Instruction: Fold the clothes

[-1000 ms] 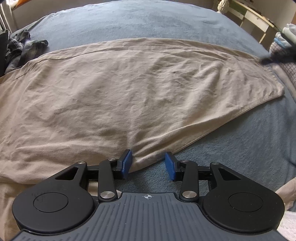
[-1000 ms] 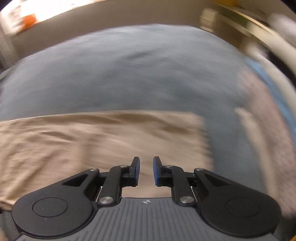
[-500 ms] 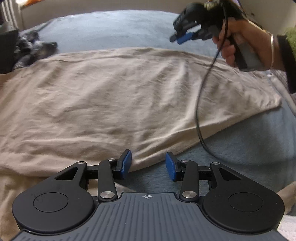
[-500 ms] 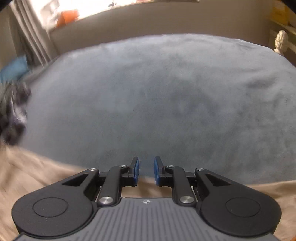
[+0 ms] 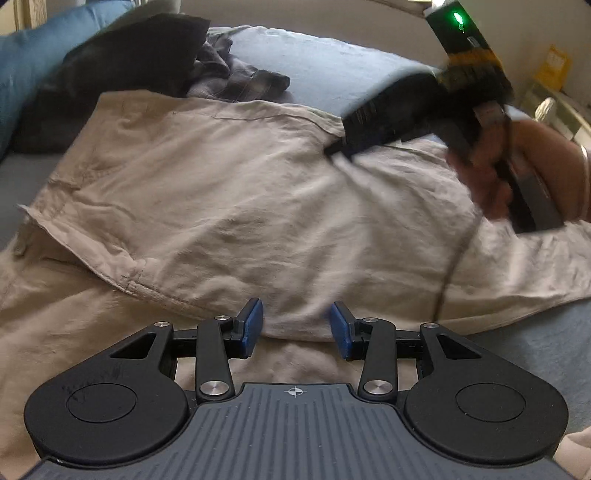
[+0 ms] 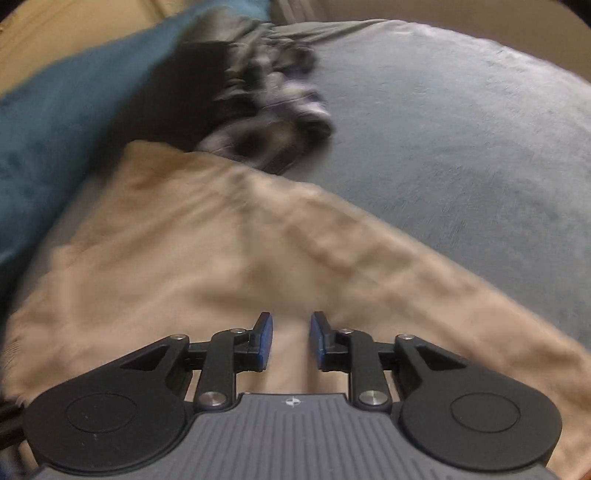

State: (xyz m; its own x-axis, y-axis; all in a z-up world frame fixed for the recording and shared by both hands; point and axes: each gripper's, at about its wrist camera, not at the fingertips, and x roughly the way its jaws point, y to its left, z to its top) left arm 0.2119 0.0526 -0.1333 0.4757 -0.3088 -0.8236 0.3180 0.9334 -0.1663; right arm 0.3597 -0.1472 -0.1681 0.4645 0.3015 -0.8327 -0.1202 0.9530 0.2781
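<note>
Centrally: beige trousers [image 5: 236, 192] on grey bedspread [image 6: 461, 140]. Left gripper [image 5: 295, 326] fingers parted, empty; right gripper [image 6: 291, 341] jaws opening, nothing between them.

We see a grey-blue bedcover [image 6: 461, 140] spread across the whole surface, soft and faintly napped. At the far left lies a teal pillow [image 6: 48, 122], its edge against a black cloth [image 5: 122, 62] heaped beside it. Touching that heap on its right is a crumpled grey plaid garment [image 5: 240, 83], blurred in the right wrist view. Behind the bed runs a pale wall [image 5: 295, 14]. At the far right edge we make out a yellow object [image 5: 552, 68] above pale furniture, too blurred to name.
</note>
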